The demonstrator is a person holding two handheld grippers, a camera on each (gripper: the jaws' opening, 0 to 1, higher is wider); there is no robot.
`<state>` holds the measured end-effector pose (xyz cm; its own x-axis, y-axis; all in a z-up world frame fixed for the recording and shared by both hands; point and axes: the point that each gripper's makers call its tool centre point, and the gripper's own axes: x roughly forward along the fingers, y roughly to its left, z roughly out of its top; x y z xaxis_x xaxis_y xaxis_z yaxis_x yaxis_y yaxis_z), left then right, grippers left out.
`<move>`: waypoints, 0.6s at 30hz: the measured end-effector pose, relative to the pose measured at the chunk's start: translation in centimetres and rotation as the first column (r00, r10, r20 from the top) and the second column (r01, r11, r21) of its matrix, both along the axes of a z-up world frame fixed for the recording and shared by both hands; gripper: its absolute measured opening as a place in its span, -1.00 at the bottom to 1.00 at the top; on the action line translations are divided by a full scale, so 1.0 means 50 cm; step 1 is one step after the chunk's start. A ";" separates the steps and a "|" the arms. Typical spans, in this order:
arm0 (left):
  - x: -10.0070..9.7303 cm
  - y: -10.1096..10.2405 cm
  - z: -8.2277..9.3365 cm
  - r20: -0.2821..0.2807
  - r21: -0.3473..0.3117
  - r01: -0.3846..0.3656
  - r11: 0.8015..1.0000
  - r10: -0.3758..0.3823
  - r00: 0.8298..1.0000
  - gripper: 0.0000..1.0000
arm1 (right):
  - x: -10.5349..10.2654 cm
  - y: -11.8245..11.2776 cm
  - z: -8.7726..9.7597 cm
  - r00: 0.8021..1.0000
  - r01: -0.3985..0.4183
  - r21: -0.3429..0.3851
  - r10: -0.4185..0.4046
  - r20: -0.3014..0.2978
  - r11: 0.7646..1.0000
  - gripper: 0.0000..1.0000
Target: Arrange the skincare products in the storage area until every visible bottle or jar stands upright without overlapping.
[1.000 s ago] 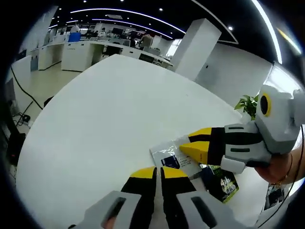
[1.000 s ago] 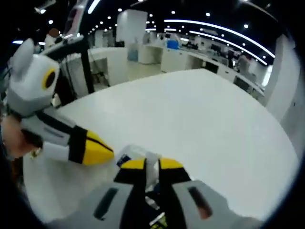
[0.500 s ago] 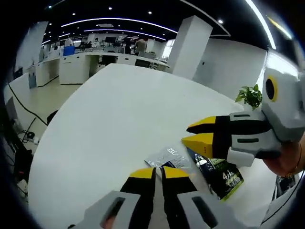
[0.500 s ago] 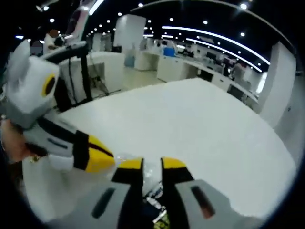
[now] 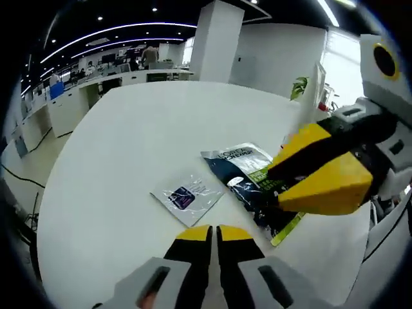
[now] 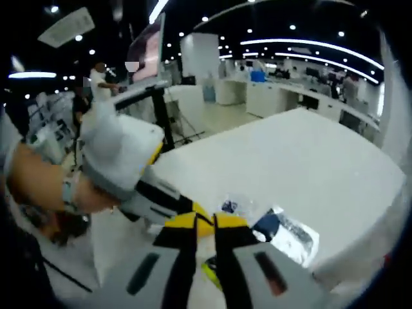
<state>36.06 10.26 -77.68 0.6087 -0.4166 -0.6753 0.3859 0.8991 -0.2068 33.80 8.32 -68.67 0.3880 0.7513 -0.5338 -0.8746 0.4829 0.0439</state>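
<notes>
A: Left gripper view: left tool [image 5: 213, 233], jaws pressed together, empty. Clear sachet [image 5: 188, 197] lies flat on the white surface [image 5: 129, 148] just ahead; dark pouch [image 5: 257, 187] beside it, long axis running ahead-left to near-right.

B: Right tool [image 5: 302, 174]?

A: Over the pouch, nearer it. Looks pressed together, holding nothing.

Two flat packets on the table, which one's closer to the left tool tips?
The small clear packet with the dark square label. It lies just ahead of the left tool; the larger dark packet sits further right, under the right tool.
</notes>
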 end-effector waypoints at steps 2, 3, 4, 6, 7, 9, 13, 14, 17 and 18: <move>0.006 0.007 0.000 0.004 0.016 -0.008 1.000 0.008 1.000 -0.91 | -0.016 -0.024 0.009 1.000 -0.001 0.010 0.000 0.011 1.000 -0.83; 0.010 0.009 -0.002 0.011 0.024 -0.008 1.000 0.008 1.000 -0.91 | -0.021 -0.034 0.011 1.000 0.002 0.012 -0.002 0.011 1.000 -0.83; 0.014 0.015 0.001 0.021 0.041 -0.013 0.999 0.012 1.000 -0.91 | -0.027 -0.050 0.012 1.000 0.009 0.015 -0.009 0.013 1.000 -0.83; 0.016 0.017 0.000 0.020 0.051 -0.011 0.999 0.010 1.000 -0.90 | -0.031 -0.078 0.009 0.999 0.032 0.011 -0.033 0.015 0.999 -0.83; 0.018 0.016 -0.001 0.019 0.054 -0.011 0.998 0.010 1.000 -0.90 | -0.031 -0.092 0.006 0.999 0.052 0.007 -0.052 0.010 0.999 -0.83; 0.022 0.025 0.004 0.025 0.071 -0.015 0.997 0.014 1.000 -0.90 | -0.030 -0.128 -0.006 0.995 0.099 -0.010 -0.099 0.002 0.995 -0.83; 0.024 0.029 0.008 0.023 0.084 -0.024 0.996 0.022 0.999 -0.90 | -0.026 -0.195 -0.043 0.982 0.187 -0.061 -0.187 0.001 0.980 -0.83; 0.021 0.026 0.007 0.026 0.086 -0.020 0.996 0.018 1.000 -0.90 | -0.025 -0.210 -0.053 0.978 0.209 -0.079 -0.210 0.001 0.975 -0.83; 0.013 0.014 0.007 0.029 0.097 -0.011 0.995 0.008 1.000 -0.89 | -0.019 -0.244 -0.079 0.969 0.248 -0.118 -0.247 0.029 0.961 -0.83; 0.010 0.013 0.010 0.034 0.097 -0.006 0.995 0.002 0.999 -0.89 | -0.016 -0.250 -0.083 0.965 0.261 -0.121 -0.259 0.033 0.958 -0.83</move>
<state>36.54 10.89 -77.20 0.6334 -0.3479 -0.6912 0.3875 0.9158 -0.1058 33.01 -4.18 -72.81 0.5709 0.5522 -0.6076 -0.7184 0.6942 -0.0442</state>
